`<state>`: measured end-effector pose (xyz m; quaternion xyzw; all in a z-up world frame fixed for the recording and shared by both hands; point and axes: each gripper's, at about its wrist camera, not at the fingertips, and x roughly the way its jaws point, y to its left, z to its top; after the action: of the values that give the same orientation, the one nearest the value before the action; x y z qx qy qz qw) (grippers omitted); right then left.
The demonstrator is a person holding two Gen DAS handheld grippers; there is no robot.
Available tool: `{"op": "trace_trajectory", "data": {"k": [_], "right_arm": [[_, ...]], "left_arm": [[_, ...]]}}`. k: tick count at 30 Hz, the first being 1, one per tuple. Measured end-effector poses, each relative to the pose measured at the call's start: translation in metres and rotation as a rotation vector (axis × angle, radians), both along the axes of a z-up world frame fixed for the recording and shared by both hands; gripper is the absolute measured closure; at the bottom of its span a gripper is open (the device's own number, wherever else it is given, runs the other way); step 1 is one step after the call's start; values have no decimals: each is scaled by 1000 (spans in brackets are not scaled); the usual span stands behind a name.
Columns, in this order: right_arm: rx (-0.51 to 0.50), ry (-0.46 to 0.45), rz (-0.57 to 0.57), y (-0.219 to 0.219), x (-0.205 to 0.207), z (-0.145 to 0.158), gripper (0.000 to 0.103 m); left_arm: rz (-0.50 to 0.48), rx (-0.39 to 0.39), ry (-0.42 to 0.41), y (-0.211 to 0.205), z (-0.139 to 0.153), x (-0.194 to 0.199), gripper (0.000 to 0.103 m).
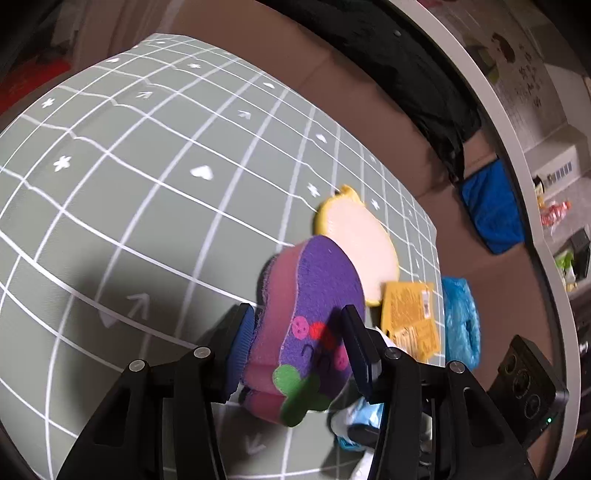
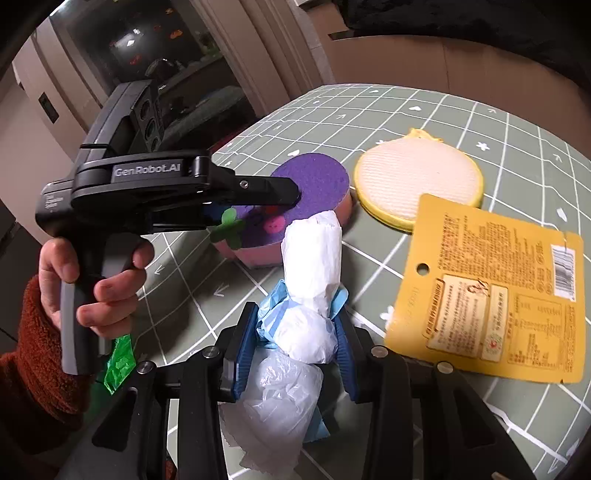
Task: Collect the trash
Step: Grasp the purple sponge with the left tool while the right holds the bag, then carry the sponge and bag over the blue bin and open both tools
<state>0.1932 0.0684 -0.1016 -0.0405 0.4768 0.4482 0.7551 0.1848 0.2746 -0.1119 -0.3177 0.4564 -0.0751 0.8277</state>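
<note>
My left gripper (image 1: 299, 332) is shut on a purple and pink sponge (image 1: 317, 291) with felt dots and a green leaf, its blue pads pressing both sides. From the right wrist view, the same sponge (image 2: 317, 181) is low over the green grid mat (image 2: 517, 147), with the left gripper (image 2: 291, 195) reaching in from the left. My right gripper (image 2: 295, 321) is shut on a bundle of white and pale blue plastic wrap (image 2: 310, 280) that sticks up between its pads. A yellow package card (image 2: 491, 295) lies flat on the mat to the right.
A round yellow-rimmed scrubber (image 2: 417, 181) lies behind the card. A crumpled blue bag (image 1: 460, 325) sits at the mat's edge. A green plastic scrap (image 2: 118, 362) shows below the person's hand (image 2: 99, 277). A brown cardboard box (image 1: 258, 33) borders the mat.
</note>
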Motion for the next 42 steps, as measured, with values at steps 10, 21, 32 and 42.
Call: {"op": "trace_trajectory", "data": {"k": [10, 21, 32, 42], "right_arm": [[21, 5, -59, -29, -10, -2, 66], [18, -65, -181, -92, -26, 7, 66], [51, -91, -292, -134, -23, 14, 65], [59, -178, -342, -155, -17, 38, 65]], "left_arm": [[-69, 7, -31, -32, 21, -2, 54], [-114, 89, -54, -79, 39, 14, 54], [-35, 422, -71, -129, 38, 23, 66], [12, 491, -148, -145, 60, 2, 72]]}}
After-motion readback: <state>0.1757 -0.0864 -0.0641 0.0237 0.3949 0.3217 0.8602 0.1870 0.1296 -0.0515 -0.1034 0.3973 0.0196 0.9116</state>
